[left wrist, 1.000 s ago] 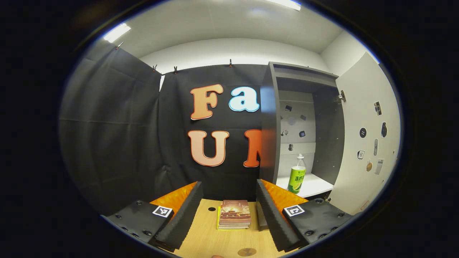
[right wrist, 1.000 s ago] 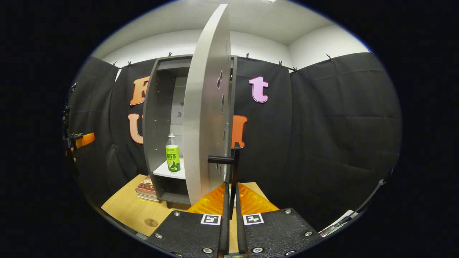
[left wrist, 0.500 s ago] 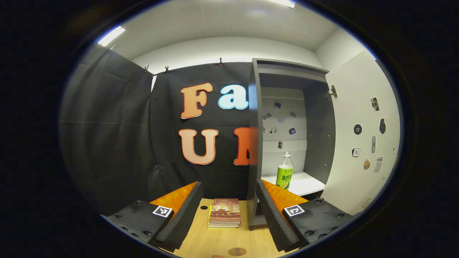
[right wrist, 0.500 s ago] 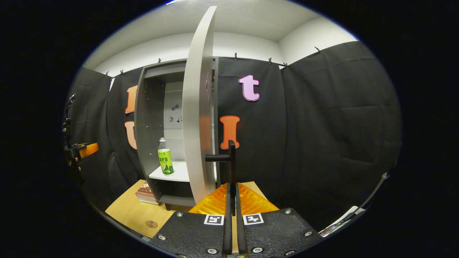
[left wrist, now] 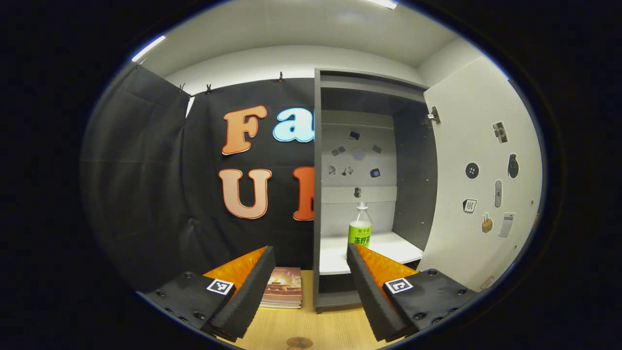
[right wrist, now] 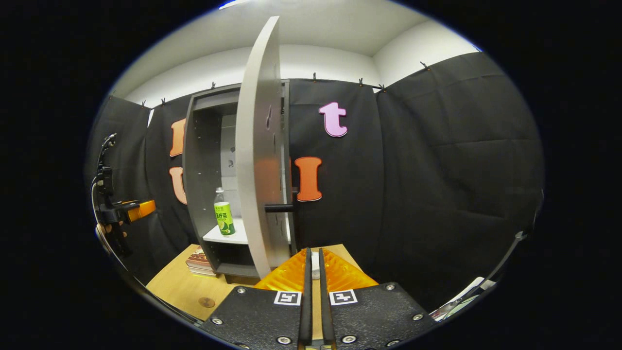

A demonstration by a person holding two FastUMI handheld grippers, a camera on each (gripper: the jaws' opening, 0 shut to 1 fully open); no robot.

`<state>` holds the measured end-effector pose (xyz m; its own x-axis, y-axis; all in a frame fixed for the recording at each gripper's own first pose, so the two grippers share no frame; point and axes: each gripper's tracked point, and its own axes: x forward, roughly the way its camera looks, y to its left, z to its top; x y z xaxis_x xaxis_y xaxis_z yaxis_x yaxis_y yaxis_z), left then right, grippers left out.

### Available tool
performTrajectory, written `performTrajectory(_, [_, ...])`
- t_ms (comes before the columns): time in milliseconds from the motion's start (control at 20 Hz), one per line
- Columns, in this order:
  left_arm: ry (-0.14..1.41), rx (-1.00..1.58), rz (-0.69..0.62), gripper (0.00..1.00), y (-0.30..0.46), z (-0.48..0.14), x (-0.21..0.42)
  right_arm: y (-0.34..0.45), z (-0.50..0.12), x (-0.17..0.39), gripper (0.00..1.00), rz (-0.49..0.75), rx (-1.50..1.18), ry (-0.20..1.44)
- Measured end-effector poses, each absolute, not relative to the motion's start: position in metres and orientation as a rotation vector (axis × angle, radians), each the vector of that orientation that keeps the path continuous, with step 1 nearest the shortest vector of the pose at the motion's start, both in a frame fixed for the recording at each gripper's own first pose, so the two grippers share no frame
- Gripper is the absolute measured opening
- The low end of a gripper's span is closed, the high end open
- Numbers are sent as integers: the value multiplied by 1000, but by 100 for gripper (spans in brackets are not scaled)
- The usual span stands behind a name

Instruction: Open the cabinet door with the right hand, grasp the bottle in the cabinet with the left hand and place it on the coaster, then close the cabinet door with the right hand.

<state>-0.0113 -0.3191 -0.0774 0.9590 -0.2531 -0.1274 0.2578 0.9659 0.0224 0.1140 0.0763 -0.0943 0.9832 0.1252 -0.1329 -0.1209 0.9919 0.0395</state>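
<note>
A: Since the cabinet (left wrist: 359, 87) is standing wide open, I am counting the first step as done. Its door (left wrist: 481, 160) is swinging out at three o'clock in the left gripper view, and edge-on at eleven o'clock in the right gripper view.

B: Agreed. What is sitting on the table (left wrist: 330, 328)?

A: Books (left wrist: 283, 294) are lying just left of the cabinet base, at seven o'clock of it. The coaster (left wrist: 299, 342) is sitting near the table's front edge, at six o'clock in the left gripper view.

B: And the bottle (left wrist: 360, 228)?

A: It is standing upright on the cabinet's white shelf (left wrist: 388, 245), well apart from the coaster. So grasping, placing and closing are all waiting to be done.

B: How are the tools doing?

A: The left gripper (left wrist: 311, 287) is gaping wide and holding nothing, pointing toward the cabinet with the bottle showing just above its right finger. The right gripper (right wrist: 314, 291) is pinching down to a thin slit with nothing between its fingers; the handle (right wrist: 281, 208) is sticking out at twelve o'clock beyond them, apart from the tips.

B: Next, I am guessing, the left one is needing to reach into the cabinet at the bottle.
</note>
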Motion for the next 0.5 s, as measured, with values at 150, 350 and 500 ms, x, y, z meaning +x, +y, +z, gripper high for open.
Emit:
performTrajectory(150, [100, 25, -296, 94, -350, -82, 3, 65, -96, 114, 8, 80, 29, 137])
performTrajectory(350, [98, 3, -335, 94, -386, -94, 27, 52, -97, 119, 22, 22, 24, 135])
performTrajectory(500, [96, -2, -352, 97, -410, -99, 48, 43, -99, 122, 36, -19, 24, 140])
